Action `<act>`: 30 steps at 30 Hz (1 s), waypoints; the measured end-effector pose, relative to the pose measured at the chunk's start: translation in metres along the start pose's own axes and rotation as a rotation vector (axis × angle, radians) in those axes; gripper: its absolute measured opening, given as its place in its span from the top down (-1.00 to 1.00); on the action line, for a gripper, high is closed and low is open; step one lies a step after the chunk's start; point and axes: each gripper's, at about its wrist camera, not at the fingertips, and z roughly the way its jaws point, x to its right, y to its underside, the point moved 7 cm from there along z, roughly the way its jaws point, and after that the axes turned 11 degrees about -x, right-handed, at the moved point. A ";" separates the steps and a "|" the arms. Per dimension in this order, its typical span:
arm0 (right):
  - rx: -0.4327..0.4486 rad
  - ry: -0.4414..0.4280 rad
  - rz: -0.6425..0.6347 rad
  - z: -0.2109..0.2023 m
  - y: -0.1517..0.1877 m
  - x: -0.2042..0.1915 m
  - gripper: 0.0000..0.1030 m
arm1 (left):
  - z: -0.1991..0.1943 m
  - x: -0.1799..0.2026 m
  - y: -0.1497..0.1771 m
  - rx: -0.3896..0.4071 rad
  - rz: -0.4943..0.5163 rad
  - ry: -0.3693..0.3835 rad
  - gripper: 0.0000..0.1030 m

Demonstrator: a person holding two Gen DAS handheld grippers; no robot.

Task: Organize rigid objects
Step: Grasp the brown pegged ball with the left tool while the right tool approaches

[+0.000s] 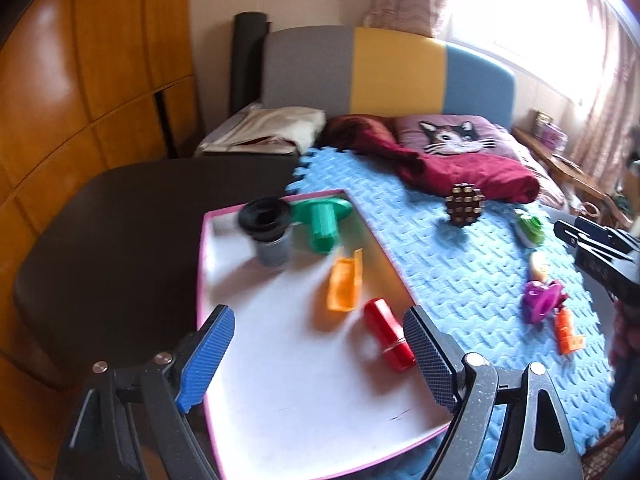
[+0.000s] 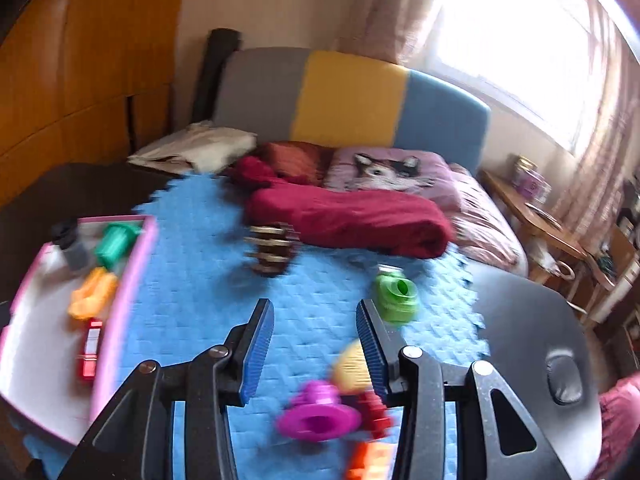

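Left gripper [image 1: 320, 356] hangs over the near end of the tray [image 1: 280, 400], fingers [image 1: 208, 360] spread wide, nothing between the pads. A red cylinder [image 1: 386, 332] lies on the tray just beside the right finger; contact cannot be told.

Tray: white floor, pink rim, sitting on the left part of a blue foam mat [image 1: 452, 264]. On it, far to near: black-capped grey jar [image 1: 268, 232] upright, green spool [image 1: 322, 220] on its side, orange piece [image 1: 345, 280], red cylinder.

Right gripper [image 2: 316, 340] is over the mat, fingers [image 2: 256, 352] partly open, holding nothing. A yellow piece [image 2: 350, 364] sits partly behind the right finger; a purple spool [image 2: 316, 412] and a red gear [image 2: 374, 404] lie below the fingers, an orange block [image 2: 368, 464] nearest of all.

Loose on the mat farther out: brown studded puzzle ball [image 1: 464, 204] and light green roll [image 2: 396, 292] to its right.

Heavy motion blur in the right view. No readable writing or labels on any object. The pillow [image 1: 452, 136] at the far end shows a cat face.
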 end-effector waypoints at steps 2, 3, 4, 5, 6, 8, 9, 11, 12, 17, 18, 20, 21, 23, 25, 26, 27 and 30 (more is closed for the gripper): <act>-0.017 0.048 0.067 0.016 0.003 0.036 0.15 | 0.000 0.014 -0.008 0.005 0.032 0.019 -0.69; -0.024 0.068 0.095 0.022 0.006 0.050 0.15 | 0.001 0.024 -0.013 0.006 0.051 0.031 -0.69; -0.029 0.081 0.128 0.028 0.009 0.063 0.15 | 0.003 0.030 -0.017 0.008 0.060 0.037 -0.69; -0.034 0.085 0.169 0.034 0.014 0.076 0.15 | 0.004 0.036 -0.021 0.007 0.070 0.044 -0.69; -0.043 0.076 0.218 0.039 0.020 0.087 0.15 | 0.007 0.043 -0.025 0.003 0.084 0.055 -0.69; -0.101 0.050 0.295 0.049 0.032 0.102 0.15 | 0.014 0.057 -0.036 -0.008 0.100 0.064 -0.70; -0.119 0.036 0.313 0.051 0.033 0.105 0.15 | 0.020 0.066 -0.043 -0.017 0.109 0.074 -0.72; -0.105 0.018 0.327 0.048 0.031 0.107 0.15 | 0.029 0.080 -0.053 -0.030 0.118 0.090 -0.78; -0.102 0.015 0.323 0.047 0.030 0.106 0.15 | 0.035 0.087 -0.059 -0.036 0.122 0.097 -0.80; -0.108 -0.014 0.308 0.045 0.031 0.102 0.15 | 0.069 0.123 -0.086 -0.084 0.120 0.143 -0.95; -0.110 -0.018 0.308 0.045 0.031 0.101 0.15 | 0.076 0.130 -0.090 -0.099 0.120 0.156 -0.95; -0.118 -0.027 0.311 0.051 0.030 0.103 0.15 | 0.092 0.144 -0.100 -0.120 0.115 0.169 -0.95; -0.122 -0.031 0.310 0.053 0.028 0.102 0.15 | 0.098 0.149 -0.105 -0.126 0.114 0.172 -0.95; -0.123 -0.030 0.306 0.053 0.028 0.101 0.15 | 0.108 0.156 -0.111 -0.138 0.106 0.178 -0.95; -0.125 -0.026 0.302 0.053 0.028 0.101 0.15 | 0.119 0.165 -0.119 -0.138 0.101 0.187 -0.95; -0.127 -0.026 0.300 0.053 0.028 0.101 0.15 | 0.124 0.169 -0.123 -0.137 0.104 0.187 -0.96; -0.129 -0.025 0.298 0.054 0.028 0.100 0.15 | 0.130 0.173 -0.127 -0.141 0.111 0.185 -0.96; -0.131 -0.025 0.300 0.054 0.028 0.101 0.15 | 0.148 0.181 -0.137 -0.159 0.105 0.179 -0.96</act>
